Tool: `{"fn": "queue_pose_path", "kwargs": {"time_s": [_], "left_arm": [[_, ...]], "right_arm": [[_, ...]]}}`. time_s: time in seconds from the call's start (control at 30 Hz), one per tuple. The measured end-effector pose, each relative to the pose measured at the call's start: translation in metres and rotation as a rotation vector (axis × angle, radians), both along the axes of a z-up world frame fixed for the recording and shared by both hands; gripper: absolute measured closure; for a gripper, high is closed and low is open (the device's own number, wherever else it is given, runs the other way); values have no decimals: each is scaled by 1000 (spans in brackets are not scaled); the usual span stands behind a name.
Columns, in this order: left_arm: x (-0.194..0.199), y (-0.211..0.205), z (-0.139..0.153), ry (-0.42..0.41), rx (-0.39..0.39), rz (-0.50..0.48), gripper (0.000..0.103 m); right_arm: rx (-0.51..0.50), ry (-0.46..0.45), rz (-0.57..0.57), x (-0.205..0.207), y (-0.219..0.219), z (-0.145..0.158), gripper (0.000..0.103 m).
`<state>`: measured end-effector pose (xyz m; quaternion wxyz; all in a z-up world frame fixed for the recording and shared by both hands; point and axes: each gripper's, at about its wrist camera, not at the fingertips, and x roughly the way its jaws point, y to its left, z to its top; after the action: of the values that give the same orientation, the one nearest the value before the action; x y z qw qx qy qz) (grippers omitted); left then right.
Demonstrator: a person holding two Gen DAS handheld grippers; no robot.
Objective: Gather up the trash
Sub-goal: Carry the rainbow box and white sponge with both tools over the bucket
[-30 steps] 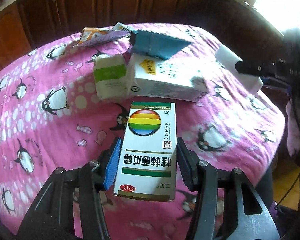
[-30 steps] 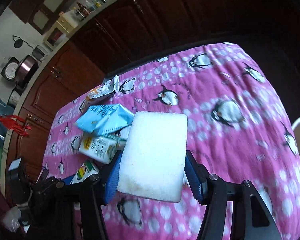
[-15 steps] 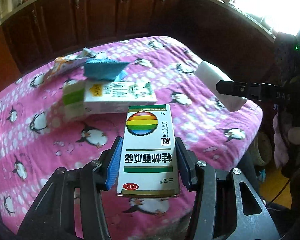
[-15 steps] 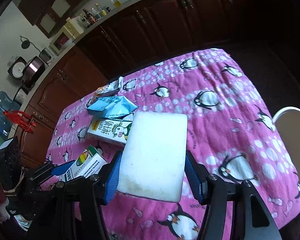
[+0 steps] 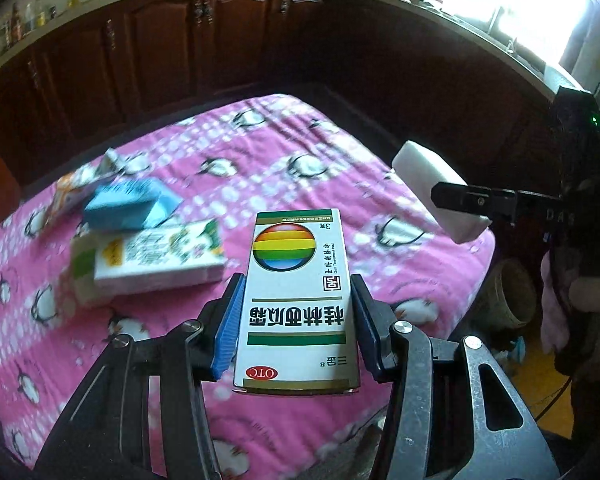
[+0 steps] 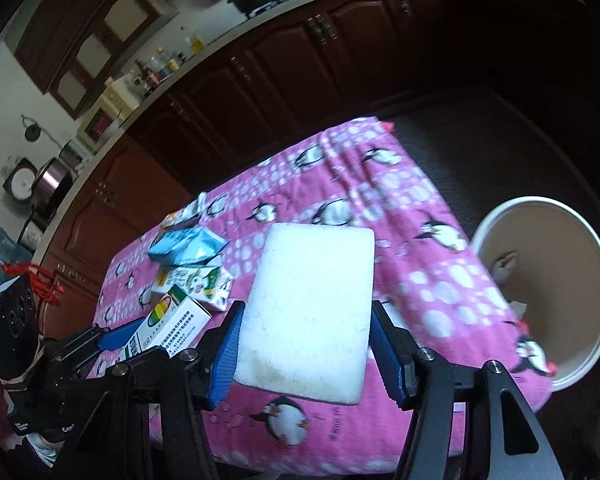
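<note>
My left gripper (image 5: 296,320) is shut on a white medicine box (image 5: 298,300) with a rainbow ball and green stripes, held above the pink penguin tablecloth (image 5: 260,168). My right gripper (image 6: 306,340) is shut on a white foam block (image 6: 312,312), lifted over the table's near right part. The foam block (image 5: 436,188) and the right gripper also show at the right of the left wrist view. The medicine box (image 6: 168,328) shows at the lower left of the right wrist view. A round white bin (image 6: 580,368) with a few scraps inside stands on the floor right of the table.
On the cloth lie a green-and-white milk carton (image 5: 156,260), a blue carton (image 5: 132,204) leaning on it, and an orange wrapper (image 5: 76,188). Dark wooden cabinets (image 5: 220,40) run behind the table. A woven basket (image 5: 508,296) sits on the floor beyond the table's right corner.
Both grippers have lifted and drawn away from the cartons toward the table's right side with their loads. The white bin has come into the right wrist view.
</note>
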<state>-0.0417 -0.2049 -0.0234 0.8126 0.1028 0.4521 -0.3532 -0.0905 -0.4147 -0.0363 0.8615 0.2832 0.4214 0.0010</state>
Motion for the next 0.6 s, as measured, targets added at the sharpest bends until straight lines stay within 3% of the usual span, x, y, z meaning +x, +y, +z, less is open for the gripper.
{"fn": "queue_pose_path", "kwargs": {"time_s": [0.6], "left_arm": [[8, -123, 12, -21, -4, -179, 54]], "right_arm": [[2, 39, -269, -71, -107, -10, 45]]}}
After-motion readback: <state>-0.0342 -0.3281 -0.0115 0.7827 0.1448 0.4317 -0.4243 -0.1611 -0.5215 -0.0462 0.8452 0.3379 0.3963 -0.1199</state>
